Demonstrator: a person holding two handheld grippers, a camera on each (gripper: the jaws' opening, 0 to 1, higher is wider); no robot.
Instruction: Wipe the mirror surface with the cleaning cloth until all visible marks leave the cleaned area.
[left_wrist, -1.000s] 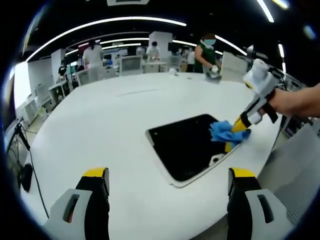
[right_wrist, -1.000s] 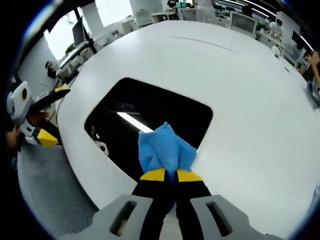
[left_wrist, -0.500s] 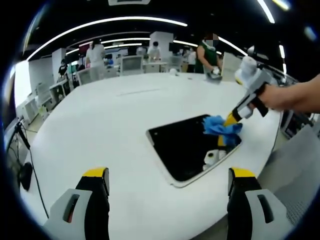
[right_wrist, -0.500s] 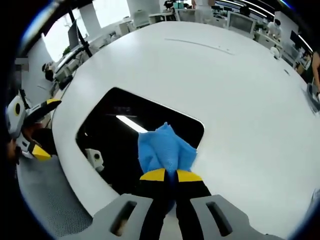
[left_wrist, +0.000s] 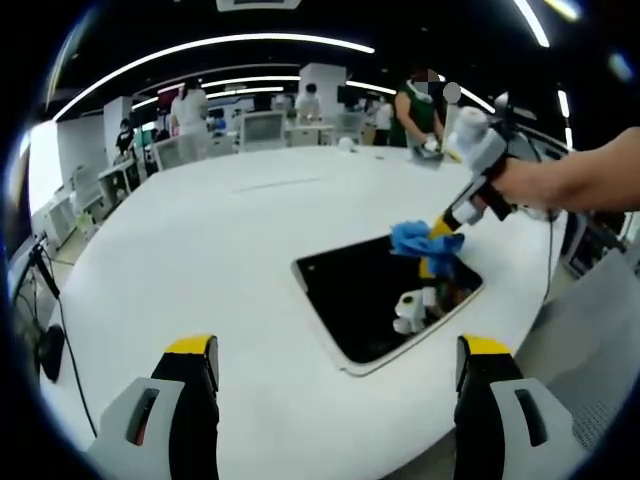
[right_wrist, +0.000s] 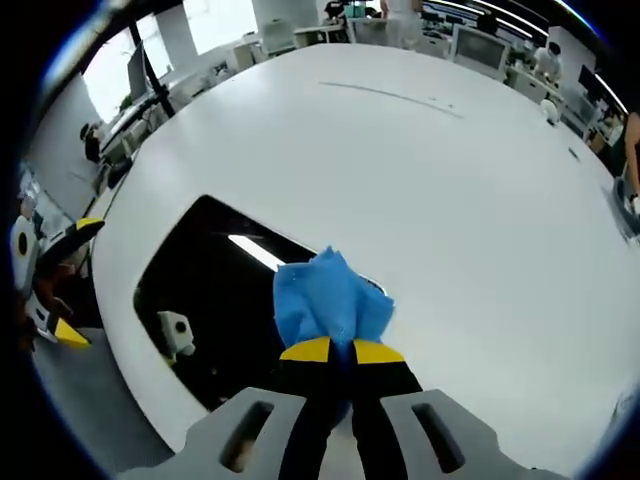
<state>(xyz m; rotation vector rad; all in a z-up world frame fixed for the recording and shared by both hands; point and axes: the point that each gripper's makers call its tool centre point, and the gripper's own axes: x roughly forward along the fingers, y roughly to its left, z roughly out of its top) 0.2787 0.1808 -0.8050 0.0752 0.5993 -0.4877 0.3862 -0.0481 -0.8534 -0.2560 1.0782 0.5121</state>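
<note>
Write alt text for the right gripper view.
The right gripper, jaws shut on a blue cleaning cloth, presses it onto a dark mirror lying flat on a white table. The left gripper is at the left edge.

Flat on the white bench (left_wrist: 200, 260): a dark rectangular mirror (left_wrist: 365, 295) with rounded corners and a pale rim, near the bench edge, reflecting a ceiling light strip (bright streak in the right gripper view). Pressed onto its far edge: a crumpled blue cleaning cloth (right_wrist: 325, 305), bunched upward, pinched between the right gripper (right_wrist: 333, 350) yellow tips.
</note>
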